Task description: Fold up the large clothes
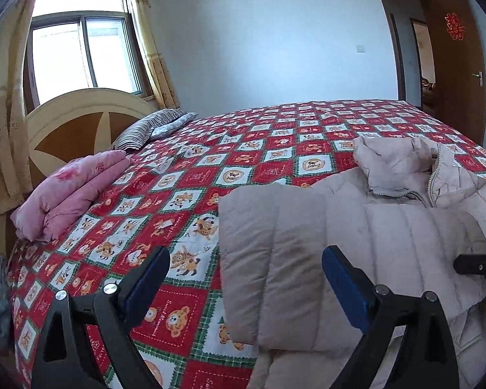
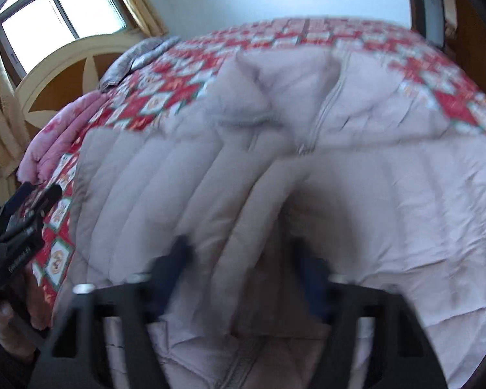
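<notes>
A pale pink-beige puffer jacket (image 1: 356, 227) lies on the bed, zipper and collar toward the far side, with its left side folded over. My left gripper (image 1: 244, 267) hovers over that folded edge, jaws wide open and nothing pinched. In the right wrist view it shows at the left edge as the left gripper (image 2: 26, 214), held by a hand. The right wrist view is blurred: my right gripper (image 2: 243, 262) has its fingers against both sides of a raised padded fold of the jacket (image 2: 210, 178), closed on it. The right gripper's tip (image 1: 479, 264) pokes in at the right edge.
The bed carries a red and white cartoon-patterned quilt (image 1: 184, 175). A folded pink blanket (image 1: 68, 191) and striped pillows (image 1: 145, 126) lie by the headboard (image 1: 81, 120). Behind are a window with curtains and, at the far right, an open brown door (image 1: 453, 64).
</notes>
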The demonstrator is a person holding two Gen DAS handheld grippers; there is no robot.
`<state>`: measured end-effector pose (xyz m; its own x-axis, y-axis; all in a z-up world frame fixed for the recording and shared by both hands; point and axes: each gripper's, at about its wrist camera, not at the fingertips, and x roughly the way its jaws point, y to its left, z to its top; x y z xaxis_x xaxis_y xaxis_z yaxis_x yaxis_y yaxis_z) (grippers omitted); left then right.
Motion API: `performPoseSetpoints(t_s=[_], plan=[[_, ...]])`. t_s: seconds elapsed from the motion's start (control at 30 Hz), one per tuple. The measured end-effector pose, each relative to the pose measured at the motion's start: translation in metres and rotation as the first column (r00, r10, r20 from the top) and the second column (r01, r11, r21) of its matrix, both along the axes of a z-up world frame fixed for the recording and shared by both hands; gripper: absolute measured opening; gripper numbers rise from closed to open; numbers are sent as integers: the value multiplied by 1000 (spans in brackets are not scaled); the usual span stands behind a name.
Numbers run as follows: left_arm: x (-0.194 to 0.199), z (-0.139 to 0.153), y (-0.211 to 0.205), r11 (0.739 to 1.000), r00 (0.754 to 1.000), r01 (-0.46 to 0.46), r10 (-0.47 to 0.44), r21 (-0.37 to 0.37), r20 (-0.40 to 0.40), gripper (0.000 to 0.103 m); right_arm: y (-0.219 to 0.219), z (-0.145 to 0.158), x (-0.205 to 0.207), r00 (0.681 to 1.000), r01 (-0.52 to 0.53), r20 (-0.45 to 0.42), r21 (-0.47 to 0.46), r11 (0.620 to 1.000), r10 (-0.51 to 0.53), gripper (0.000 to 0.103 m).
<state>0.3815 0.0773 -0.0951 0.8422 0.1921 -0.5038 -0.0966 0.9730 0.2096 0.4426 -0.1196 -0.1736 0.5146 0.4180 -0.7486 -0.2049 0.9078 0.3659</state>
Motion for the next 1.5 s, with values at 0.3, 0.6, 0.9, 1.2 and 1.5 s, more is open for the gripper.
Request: performPoseSetpoints(t_s=[0.3,0.6,0.9,1.2,1.5], plan=[[17,-5,34,992,990,-124,123,-16,-63,95,-39,19,-40,992,54,118,-56,997,-47,13],[37,3,2,989,990,-109,99,-103,-97,95,-79,-8,-47,992,117,63,-117,986,-111,13],[64,1,-64,997,993,56,-61,-53,-96,95,-99,40,-78,924,334,248,-158,929,-290,57],[95,-65,-84,997,976,75,-71,13,-208,97,-44,-12,-20,978,174,144,-175,969,-150,65],[102,-79,-78,997,967,71,-78,-36,-241,102,-41,-31,-18,983,158,131,-238,958,-129,65]])
